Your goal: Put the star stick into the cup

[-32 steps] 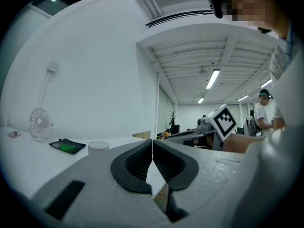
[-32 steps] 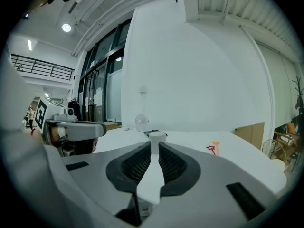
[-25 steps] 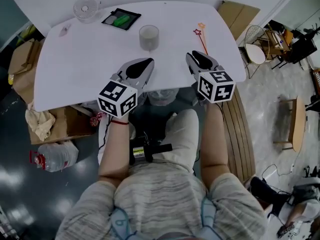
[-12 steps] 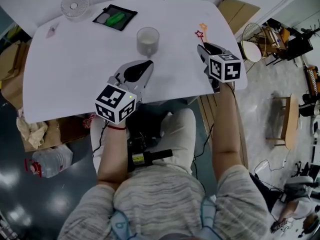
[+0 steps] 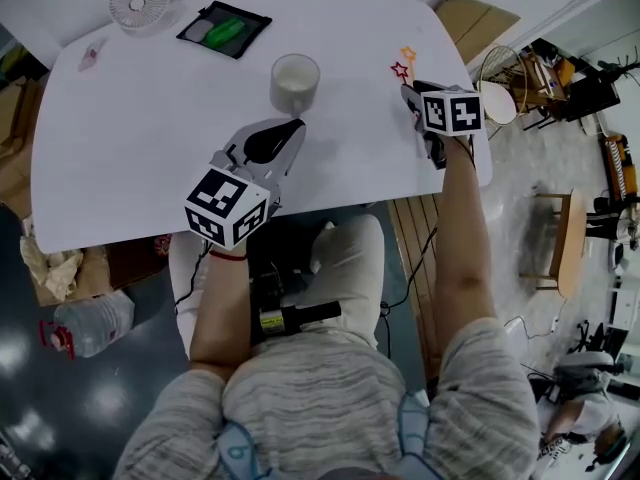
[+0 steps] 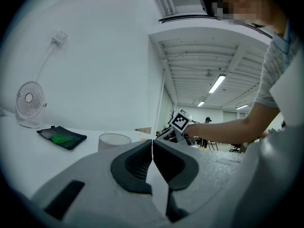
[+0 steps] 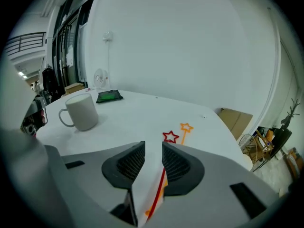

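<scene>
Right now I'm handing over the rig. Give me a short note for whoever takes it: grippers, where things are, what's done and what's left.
Left gripper: shut, empty, above the table's near edge, short of the cup.
Right gripper: open, jaws either side of the red star stick, not clamped.
That stick lies flat near the table's right edge, beside an orange star stick.
The cup stands upright mid-table with no stick in it.
Done: right gripper lined up on the stick.
Left: close, lift, carry to the cup, drop it in.
</scene>
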The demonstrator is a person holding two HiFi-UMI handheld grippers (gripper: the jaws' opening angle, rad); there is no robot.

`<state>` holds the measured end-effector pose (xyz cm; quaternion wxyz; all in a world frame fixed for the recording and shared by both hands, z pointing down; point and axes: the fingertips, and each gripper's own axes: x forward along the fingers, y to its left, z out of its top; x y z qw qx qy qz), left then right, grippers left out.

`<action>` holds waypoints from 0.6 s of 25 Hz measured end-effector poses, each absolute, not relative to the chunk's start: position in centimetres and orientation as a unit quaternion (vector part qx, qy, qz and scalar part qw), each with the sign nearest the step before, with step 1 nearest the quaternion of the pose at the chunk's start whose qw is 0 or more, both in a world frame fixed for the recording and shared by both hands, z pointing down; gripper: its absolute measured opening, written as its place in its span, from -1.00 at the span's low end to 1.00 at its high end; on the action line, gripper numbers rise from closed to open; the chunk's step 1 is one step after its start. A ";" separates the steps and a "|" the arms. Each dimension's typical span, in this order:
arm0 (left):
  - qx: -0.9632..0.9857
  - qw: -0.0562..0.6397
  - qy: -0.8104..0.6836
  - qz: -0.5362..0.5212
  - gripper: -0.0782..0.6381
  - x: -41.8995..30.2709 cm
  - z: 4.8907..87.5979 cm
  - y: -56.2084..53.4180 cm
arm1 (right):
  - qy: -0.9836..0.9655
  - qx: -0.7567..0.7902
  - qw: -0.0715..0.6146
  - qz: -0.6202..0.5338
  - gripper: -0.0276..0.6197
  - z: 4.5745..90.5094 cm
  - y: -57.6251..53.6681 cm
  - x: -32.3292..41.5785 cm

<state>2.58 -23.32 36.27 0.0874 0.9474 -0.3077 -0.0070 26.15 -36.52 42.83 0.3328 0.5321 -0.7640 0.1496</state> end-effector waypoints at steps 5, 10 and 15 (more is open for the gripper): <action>0.946 0.094 -0.309 -0.011 -0.74 2.1 36.6 -23.9 | -0.748 0.530 0.358 0.180 -0.63 44.9 -37.7 27.1; 0.947 0.099 -0.304 -0.012 -0.74 2.2 36.9 -23.9 | -0.734 0.526 0.380 0.200 -0.64 46.0 -38.4 28.2; 0.949 0.102 -0.298 -0.009 -0.73 2.5 37.1 -24.0 | -0.724 0.511 0.412 0.211 -0.64 46.9 -38.9 28.4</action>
